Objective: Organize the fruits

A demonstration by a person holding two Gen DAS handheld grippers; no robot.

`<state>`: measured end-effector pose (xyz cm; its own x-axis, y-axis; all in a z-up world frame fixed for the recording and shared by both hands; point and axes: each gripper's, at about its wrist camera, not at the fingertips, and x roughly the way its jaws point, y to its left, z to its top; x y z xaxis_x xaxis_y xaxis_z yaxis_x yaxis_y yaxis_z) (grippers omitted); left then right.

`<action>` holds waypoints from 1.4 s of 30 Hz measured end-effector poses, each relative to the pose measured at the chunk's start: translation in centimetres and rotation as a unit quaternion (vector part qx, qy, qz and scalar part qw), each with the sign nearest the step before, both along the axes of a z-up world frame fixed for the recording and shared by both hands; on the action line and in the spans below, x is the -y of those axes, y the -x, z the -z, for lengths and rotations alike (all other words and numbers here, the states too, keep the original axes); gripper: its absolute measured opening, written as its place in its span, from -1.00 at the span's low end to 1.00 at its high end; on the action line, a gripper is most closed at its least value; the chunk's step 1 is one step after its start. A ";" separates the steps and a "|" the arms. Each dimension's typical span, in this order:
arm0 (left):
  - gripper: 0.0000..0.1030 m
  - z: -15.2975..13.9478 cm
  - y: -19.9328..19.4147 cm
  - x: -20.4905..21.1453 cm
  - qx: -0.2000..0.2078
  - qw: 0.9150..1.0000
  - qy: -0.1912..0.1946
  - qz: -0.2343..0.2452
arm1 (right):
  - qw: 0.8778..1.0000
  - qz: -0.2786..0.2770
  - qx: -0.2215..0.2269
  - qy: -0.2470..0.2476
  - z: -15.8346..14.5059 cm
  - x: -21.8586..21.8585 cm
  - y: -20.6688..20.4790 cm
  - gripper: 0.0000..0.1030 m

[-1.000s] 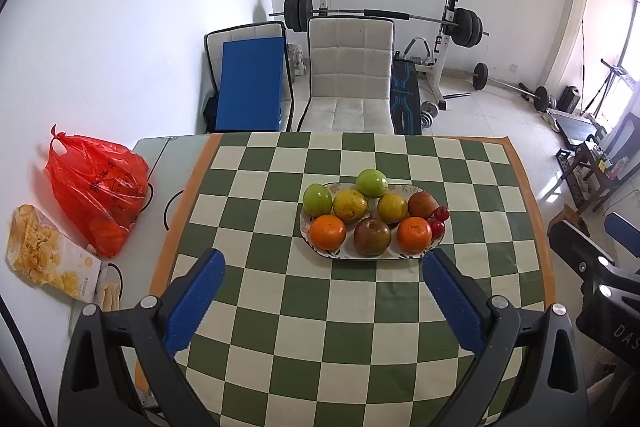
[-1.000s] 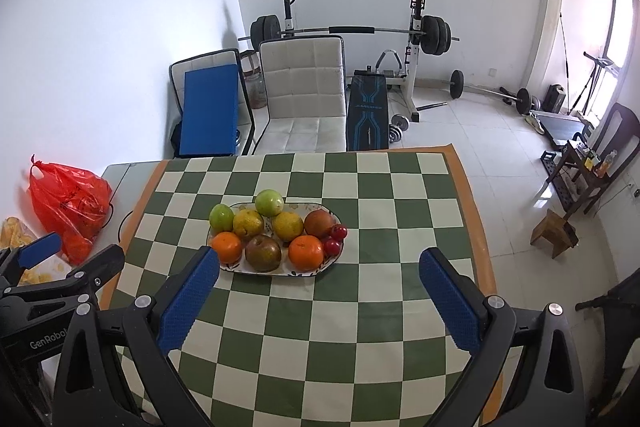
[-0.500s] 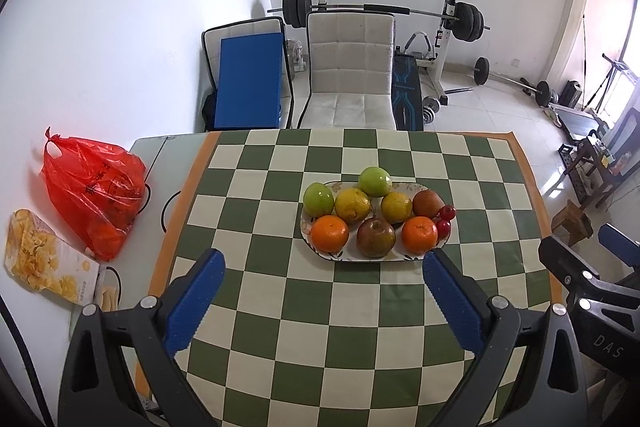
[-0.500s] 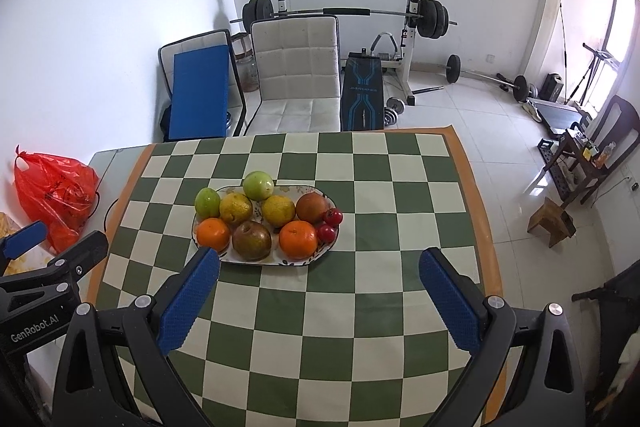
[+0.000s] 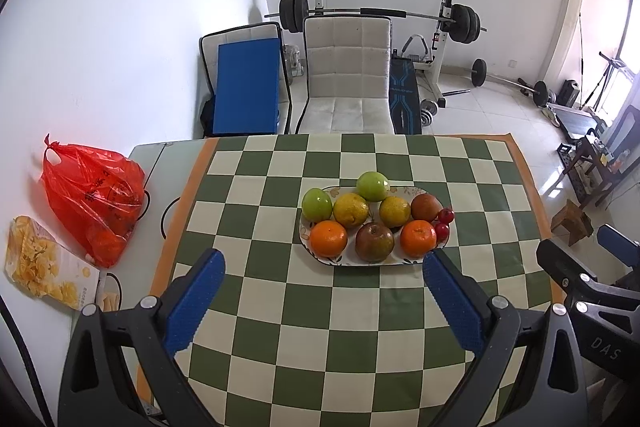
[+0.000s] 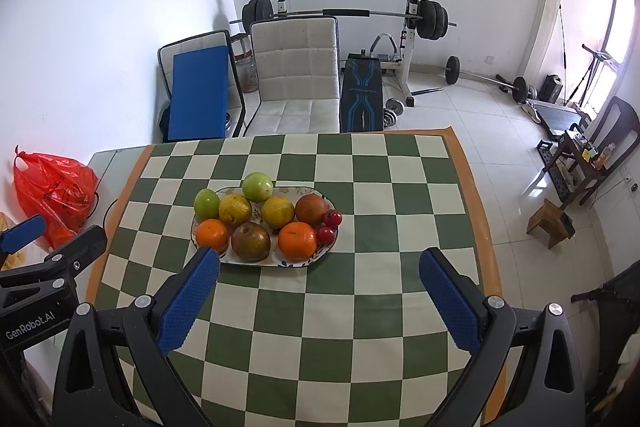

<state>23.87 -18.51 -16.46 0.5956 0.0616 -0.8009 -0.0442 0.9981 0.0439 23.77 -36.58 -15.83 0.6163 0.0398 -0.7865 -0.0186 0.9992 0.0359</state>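
Note:
An oval patterned plate (image 5: 419, 260) (image 6: 276, 262) sits mid-table on the green checked cloth. It holds two green apples (image 5: 317, 204), two lemons (image 5: 351, 210), two oranges (image 5: 328, 237), a brown pear (image 5: 374, 241), a reddish fruit (image 5: 426, 207) and small red fruits (image 5: 445, 215). My left gripper (image 5: 322, 301) is open and empty, held above the cloth in front of the plate. My right gripper (image 6: 320, 297) is open and empty, in front of the plate and to its right. Each gripper shows at the edge of the other's view.
A red plastic bag (image 5: 94, 197) with fruit inside and a snack packet (image 5: 44, 269) lie on the bare tabletop left of the cloth. A white chair (image 5: 346, 79) stands behind the table. Gym gear fills the room beyond, and a small wooden stool (image 6: 550, 221) stands on the floor at right.
Both views have shifted slightly; the plate sits a little lower and nearer in the right wrist view. Both grippers stay open and empty.

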 end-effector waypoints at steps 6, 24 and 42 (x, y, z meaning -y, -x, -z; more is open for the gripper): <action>0.97 0.0 0.0 -0.1 0.001 1.000 -0.001 0.000 | 1.000 -0.002 0.000 0.002 -0.1 0.0 0.0 0.98; 0.97 0.4 1.0 -0.1 0.001 1.000 -0.002 0.003 | 1.000 0.006 0.002 0.003 0.1 0.6 0.4 0.98; 0.98 0.3 1.4 0.1 0.002 1.000 -0.004 0.002 | 1.000 0.007 0.004 0.001 -0.2 0.8 1.6 0.99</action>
<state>22.46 -18.57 -16.78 0.5992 0.0663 -0.7978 -0.0409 0.9978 0.0522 22.18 -37.36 -15.58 0.6237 0.0289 -0.7812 -0.0048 0.9994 0.0332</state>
